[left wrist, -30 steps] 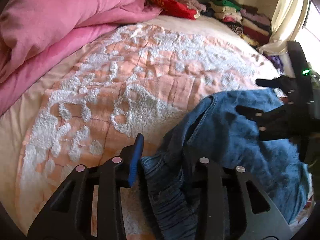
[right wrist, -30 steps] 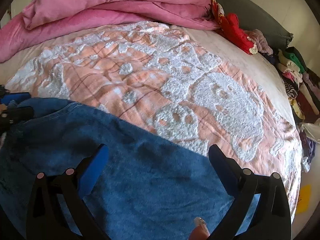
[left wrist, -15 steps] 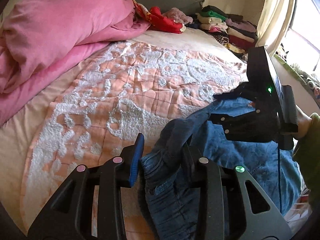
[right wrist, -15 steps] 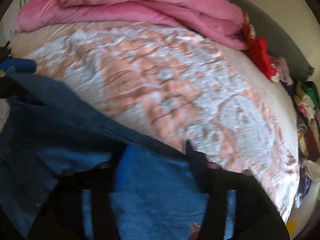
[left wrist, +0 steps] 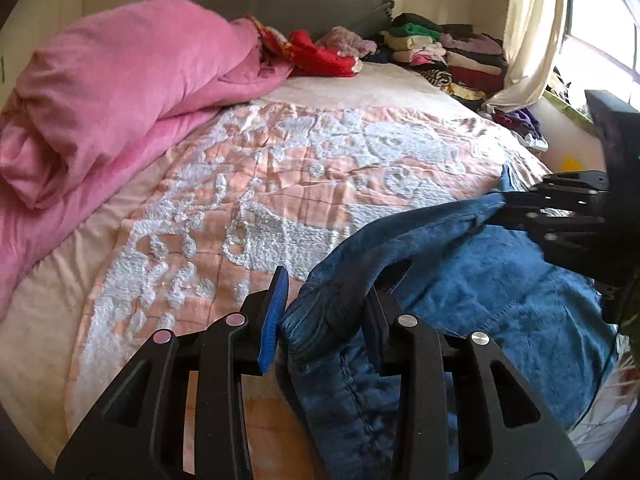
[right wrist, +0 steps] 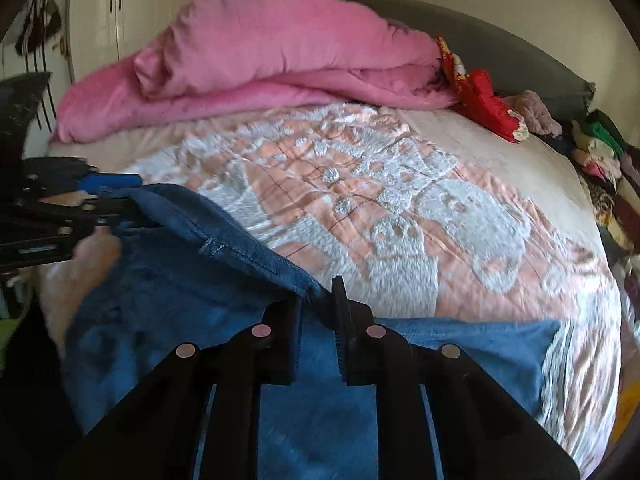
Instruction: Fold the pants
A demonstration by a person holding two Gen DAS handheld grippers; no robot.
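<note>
Left gripper [left wrist: 324,316]: my jaws are clamped on a thick bunched fold of the blue denim pants [left wrist: 472,300], blue pad on one side, black finger on the other, cloth packed between. From that grip the denim hangs down toward the camera in a gathered column showing a seam.

Right gripper [right wrist: 316,316]: jaws nearly closed, pinching the upper hemmed edge of the same pants [right wrist: 224,292]. In the left view this gripper [left wrist: 508,208] shows at the right, holding the far end of that edge.

The edge runs taut between my two grips, raised off the bed. Below it the pants drape in a broad blue sheet over the near side of the peach quilt with white tufted figures [left wrist: 304,184]. One lower corner lies flat on the quilt at the right of the right view.

Right view slightly motion-blurred; a bare hand [right wrist: 96,248] is smeared beside the left gripper [right wrist: 116,192].

Beyond: rumpled pink duvet [left wrist: 120,92] heaped along the far left side, a red garment [left wrist: 320,56] near the grey headboard [left wrist: 320,8], stacks of folded clothes [left wrist: 436,52] by a cream curtain [left wrist: 532,32].
</note>
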